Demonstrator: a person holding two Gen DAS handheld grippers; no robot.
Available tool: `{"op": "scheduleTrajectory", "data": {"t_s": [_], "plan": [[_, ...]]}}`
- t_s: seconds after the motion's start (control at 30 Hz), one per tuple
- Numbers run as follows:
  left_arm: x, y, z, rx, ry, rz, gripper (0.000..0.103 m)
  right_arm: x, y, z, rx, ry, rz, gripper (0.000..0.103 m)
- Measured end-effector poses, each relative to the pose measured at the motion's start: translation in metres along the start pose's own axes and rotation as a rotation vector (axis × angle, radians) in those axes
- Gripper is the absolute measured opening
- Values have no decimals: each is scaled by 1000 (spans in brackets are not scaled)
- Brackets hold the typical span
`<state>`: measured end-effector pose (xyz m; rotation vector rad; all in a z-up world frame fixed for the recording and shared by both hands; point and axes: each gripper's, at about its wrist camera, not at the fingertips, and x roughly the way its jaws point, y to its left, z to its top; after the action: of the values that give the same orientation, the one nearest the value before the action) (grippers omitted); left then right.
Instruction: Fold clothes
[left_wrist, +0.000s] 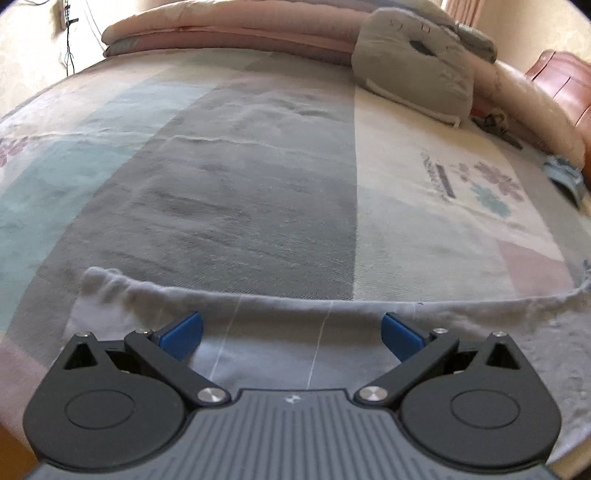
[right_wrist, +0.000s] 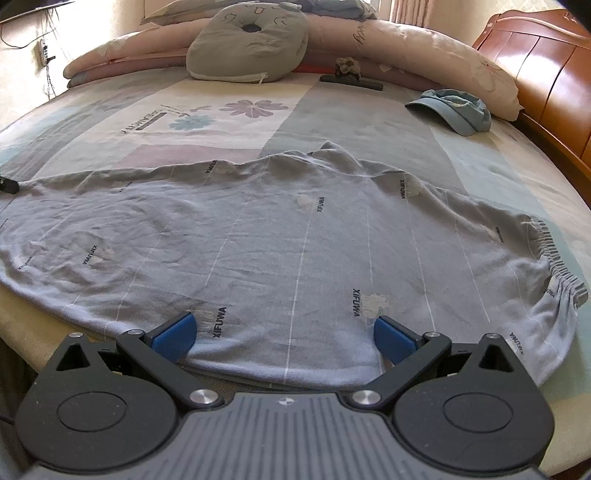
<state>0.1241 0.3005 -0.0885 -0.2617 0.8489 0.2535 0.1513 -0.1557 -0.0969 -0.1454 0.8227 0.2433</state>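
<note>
Grey-blue trousers (right_wrist: 280, 236) with thin white stripes and small printed words lie spread flat across the bed, their elastic waistband (right_wrist: 554, 254) bunched at the right. My right gripper (right_wrist: 284, 334) hovers open over the trousers' near edge, nothing between its blue pads (right_wrist: 175, 338). In the left wrist view the same trousers (left_wrist: 280, 332) show as a pale strip with a rolled far edge, and my left gripper (left_wrist: 291, 334) stands open just above that cloth. A small black part of the left gripper (right_wrist: 8, 185) shows at the trousers' far left end.
The bed has a patchwork sheet (left_wrist: 258, 192) in grey, teal and cream. A grey cushion (right_wrist: 251, 48), pink folded quilts (right_wrist: 424, 48), a black object (right_wrist: 351, 82) and a blue cap (right_wrist: 458, 110) lie at the far side. A wooden headboard (right_wrist: 546, 62) rises at the right.
</note>
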Motion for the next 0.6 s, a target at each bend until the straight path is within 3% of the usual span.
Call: {"op": "scheduleTrajectory", "data": {"t_s": [0.1, 0.2, 0.3, 0.6], "plan": [[-19, -4, -7, 29, -8, -61, 102, 0, 0, 1, 1, 4, 1, 103], [-27, -23, -17, 124, 25, -141, 102, 0, 0, 1, 1, 5, 0, 103], [-26, -42, -28, 224, 56, -118, 102, 0, 0, 1, 0, 6, 0, 103], [-31, -32, -47, 209, 113, -36, 102, 1, 0, 1, 2, 2, 0, 103]]}}
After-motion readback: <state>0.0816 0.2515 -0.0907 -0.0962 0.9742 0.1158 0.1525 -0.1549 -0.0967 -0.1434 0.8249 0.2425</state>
